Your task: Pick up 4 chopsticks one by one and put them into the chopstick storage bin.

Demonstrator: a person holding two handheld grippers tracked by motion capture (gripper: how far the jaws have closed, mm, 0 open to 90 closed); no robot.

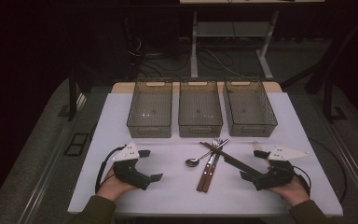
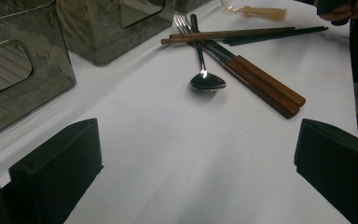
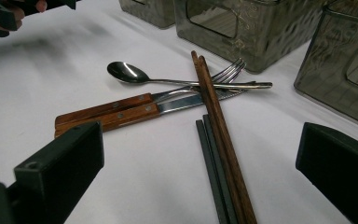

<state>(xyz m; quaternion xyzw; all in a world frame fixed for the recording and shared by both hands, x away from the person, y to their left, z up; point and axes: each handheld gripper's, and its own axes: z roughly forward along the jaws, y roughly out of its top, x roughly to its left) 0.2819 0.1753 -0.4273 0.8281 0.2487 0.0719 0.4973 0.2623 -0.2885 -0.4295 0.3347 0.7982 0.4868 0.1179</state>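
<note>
Left gripper [image 1: 144,164]: jaws wide apart, holding nothing, resting on the white table [image 1: 168,196].
Right gripper [image 1: 254,164]: jaws wide apart, empty, near the chopstick ends.
Chopsticks [image 3: 216,126]: brown pair beside dark pair, lying across the cutlery.
Spoon [image 3: 135,74]: between both grippers, touching the wooden-handled fork and knife [image 3: 121,112].
Bins [image 1: 200,109]: three, in a row behind the cutlery.

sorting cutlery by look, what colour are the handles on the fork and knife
Reddish-brown wood with small metal rivets, on the wooden-handled fork and knife; clearest in the right gripper view.
</note>
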